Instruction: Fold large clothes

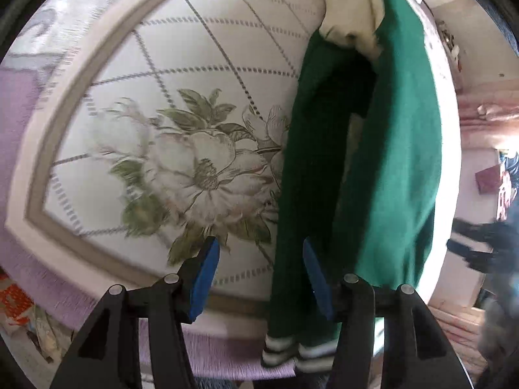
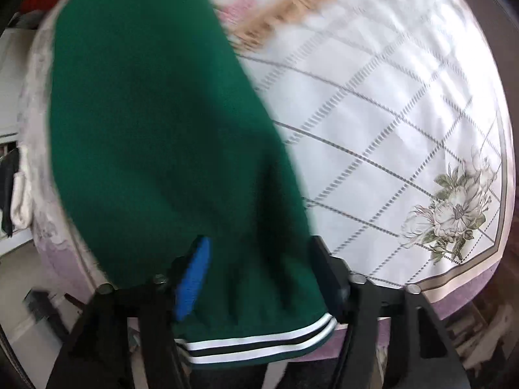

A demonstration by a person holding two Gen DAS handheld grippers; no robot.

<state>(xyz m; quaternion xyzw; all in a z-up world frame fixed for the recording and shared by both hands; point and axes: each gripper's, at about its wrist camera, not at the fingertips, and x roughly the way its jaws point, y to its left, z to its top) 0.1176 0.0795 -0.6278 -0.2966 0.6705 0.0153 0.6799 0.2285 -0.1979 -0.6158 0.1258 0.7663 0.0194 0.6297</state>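
Folding: green garment [image 1: 389, 149] lies lengthwise on the bed [image 1: 181, 64], one long panel doubled over another; judged mid-fold, hem end nearest both cameras.
Bed: white quilted cover with dotted grid and a printed flower [image 1: 198, 175], pale border, lilac skirt beneath. Bare cover takes up most of the left wrist view.
Garment, place: along one side of the cover, running from the near border toward the far end; hem hangs just past the border.
Garment, look: deep green, soft knit, thick; cream sleeve or lining [image 1: 350, 22] bunched at the far end; ribbed hem [image 2: 259, 340] with white and dark stripes. Dark fold shadow down the middle. Edges blurred in the right wrist view.
Left gripper [image 1: 261, 275]: jaws apart, blue pads clear; one pad sits beside the garment's edge, the other over bare cover. Nothing pinched.
Right gripper [image 2: 259, 278]: jaws stand wide with the hem end between them; cloth hides the far pad, no pinch visible, so read as not gripping.
Step, done well: judged next is a re-grip at the hem corners. Take both layers together, close to the striped band; keep the two hands level so the edge stays straight; lift just enough to clear the cover.
Risk: thick knit may slide and leave the lower layer behind.
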